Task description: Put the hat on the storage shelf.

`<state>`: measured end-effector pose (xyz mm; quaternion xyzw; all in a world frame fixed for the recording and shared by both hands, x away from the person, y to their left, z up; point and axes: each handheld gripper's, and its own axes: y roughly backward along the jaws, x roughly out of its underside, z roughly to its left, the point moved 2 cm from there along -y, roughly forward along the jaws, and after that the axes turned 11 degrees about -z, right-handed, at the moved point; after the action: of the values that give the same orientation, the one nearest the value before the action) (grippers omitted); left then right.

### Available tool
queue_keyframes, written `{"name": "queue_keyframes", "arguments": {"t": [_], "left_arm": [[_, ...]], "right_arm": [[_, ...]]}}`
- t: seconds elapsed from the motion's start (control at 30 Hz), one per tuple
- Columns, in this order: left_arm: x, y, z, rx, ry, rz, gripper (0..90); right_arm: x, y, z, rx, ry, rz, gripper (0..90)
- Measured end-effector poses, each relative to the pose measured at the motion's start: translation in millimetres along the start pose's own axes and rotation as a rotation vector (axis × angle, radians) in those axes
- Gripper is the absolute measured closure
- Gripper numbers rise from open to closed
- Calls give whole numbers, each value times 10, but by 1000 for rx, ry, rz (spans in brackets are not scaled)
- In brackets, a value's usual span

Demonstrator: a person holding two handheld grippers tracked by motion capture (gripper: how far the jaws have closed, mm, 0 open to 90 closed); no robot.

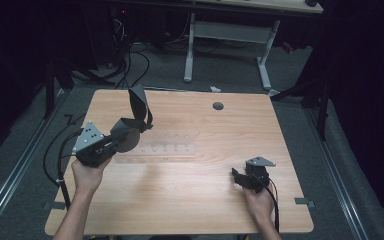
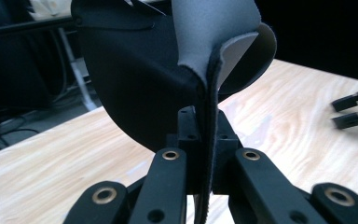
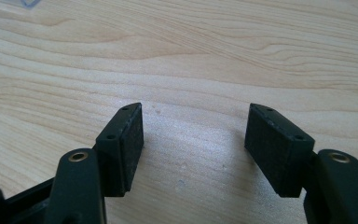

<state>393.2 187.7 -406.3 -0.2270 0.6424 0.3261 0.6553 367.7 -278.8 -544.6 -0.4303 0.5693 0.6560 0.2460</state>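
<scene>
A floppy dark grey sheet (image 1: 139,111), black on one face and like a soft pad, curls upward over the left part of the wooden table (image 1: 195,200). My left gripper (image 1: 124,138) is shut on its lower edge and holds it off the table. In the left gripper view the sheet (image 2: 140,79) stands folded right above the gripper (image 2: 205,128), pinched edge-on between the jaws. My right gripper (image 1: 237,177) rests low near the table's front right, open. In the right gripper view its pads (image 3: 127,140) stand wide apart over bare wood, with nothing inside the gripper (image 3: 196,140).
A clear flat strip (image 1: 164,149) lies on the table just right of the left gripper. A round cable hole (image 1: 218,106) sits near the far edge. Beyond the table stand a white desk frame (image 1: 227,35) and floor cables (image 1: 130,60).
</scene>
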Motion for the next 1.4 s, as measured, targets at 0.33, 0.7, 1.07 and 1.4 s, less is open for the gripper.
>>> {"name": "queue_keyframes", "arguments": {"t": [0.33, 0.7, 1.07, 1.4], "left_arm": [[87, 24, 216, -63, 15, 15, 866], [190, 9, 388, -113, 41, 38, 866], [280, -28, 470, -150, 44, 50, 866], [348, -61, 483, -166, 30, 62, 866]], "right_arm": [[0, 0, 1, 0, -1, 0, 374], [0, 0, 2, 0, 0, 1, 371], [0, 0, 3, 0, -1, 0, 371], [0, 1, 4, 0, -1, 1, 371]]}}
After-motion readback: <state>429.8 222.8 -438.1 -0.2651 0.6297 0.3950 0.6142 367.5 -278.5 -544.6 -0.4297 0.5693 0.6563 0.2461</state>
